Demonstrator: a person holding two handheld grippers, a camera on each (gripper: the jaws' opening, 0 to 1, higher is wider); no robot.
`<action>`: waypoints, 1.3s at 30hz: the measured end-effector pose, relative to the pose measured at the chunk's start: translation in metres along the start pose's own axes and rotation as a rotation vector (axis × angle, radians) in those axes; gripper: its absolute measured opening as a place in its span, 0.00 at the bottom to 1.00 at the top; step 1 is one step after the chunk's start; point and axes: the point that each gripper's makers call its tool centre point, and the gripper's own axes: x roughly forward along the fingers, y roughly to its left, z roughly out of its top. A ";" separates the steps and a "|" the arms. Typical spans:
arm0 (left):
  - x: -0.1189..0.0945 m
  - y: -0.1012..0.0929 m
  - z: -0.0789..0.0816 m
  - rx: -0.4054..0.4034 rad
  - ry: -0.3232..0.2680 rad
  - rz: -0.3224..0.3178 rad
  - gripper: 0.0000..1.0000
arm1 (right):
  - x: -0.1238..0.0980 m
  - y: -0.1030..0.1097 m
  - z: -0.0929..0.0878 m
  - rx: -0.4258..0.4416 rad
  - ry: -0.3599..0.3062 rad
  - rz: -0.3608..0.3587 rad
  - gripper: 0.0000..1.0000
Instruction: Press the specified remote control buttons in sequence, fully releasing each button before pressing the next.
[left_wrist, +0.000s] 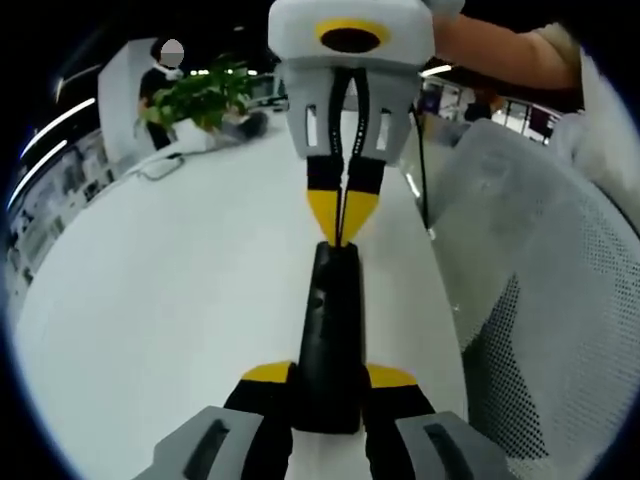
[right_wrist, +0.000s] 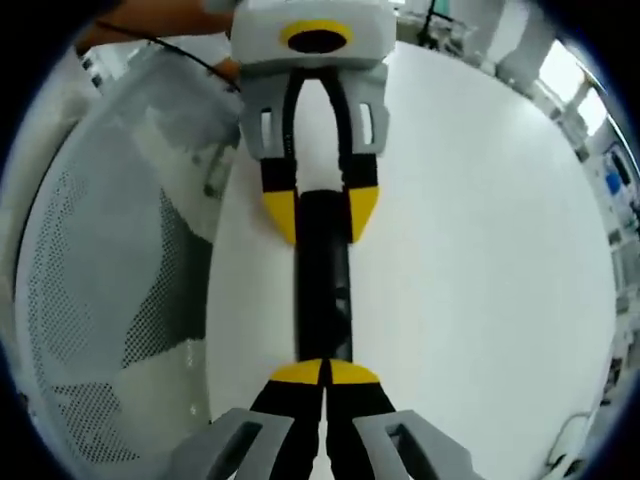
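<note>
A: Where is the remote control (left_wrist: 328, 335) to be found?

B: It is seen lying lengthwise on the white table (left_wrist: 180, 300), a long black bar held at one end and touched at the other. In the right gripper view the remote control (right_wrist: 322, 275) runs straight away from the camera.

A: How is the left gripper (left_wrist: 330, 385) set?

B: Its jaws are parted to the width of the remote control and closed against both long sides of the near end; the yellow fingertips (left_wrist: 268, 373) are pressed to the black body. In the right gripper view the same left gripper (right_wrist: 322, 215) is seen at the far end, one yellow tip on each side.

A: And the right gripper (right_wrist: 324, 374)?

B: Its jaws are brought together with only a thin seam between them, and nothing is clamped. The joined yellow tips are laid on the near end of the remote control. In the left gripper view the right gripper (left_wrist: 342, 218) is seen meeting the far end from above.

A: What is noted around it?

B: A white mesh chair (left_wrist: 540, 300) is stood just beside the table edge. A green plant (left_wrist: 200, 95) is placed at the far end of the table, with a person (left_wrist: 160, 90) behind it.
</note>
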 end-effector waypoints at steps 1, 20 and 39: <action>0.000 0.000 0.000 0.000 -0.001 0.000 0.25 | 0.001 0.000 0.000 0.000 0.004 0.003 0.00; -0.002 -0.002 0.001 -0.004 -0.012 -0.004 0.25 | 0.010 -0.001 -0.002 -0.003 0.035 0.022 0.00; -0.002 -0.001 0.001 -0.015 -0.025 -0.002 0.25 | 0.010 -0.001 0.000 0.046 0.099 0.035 0.00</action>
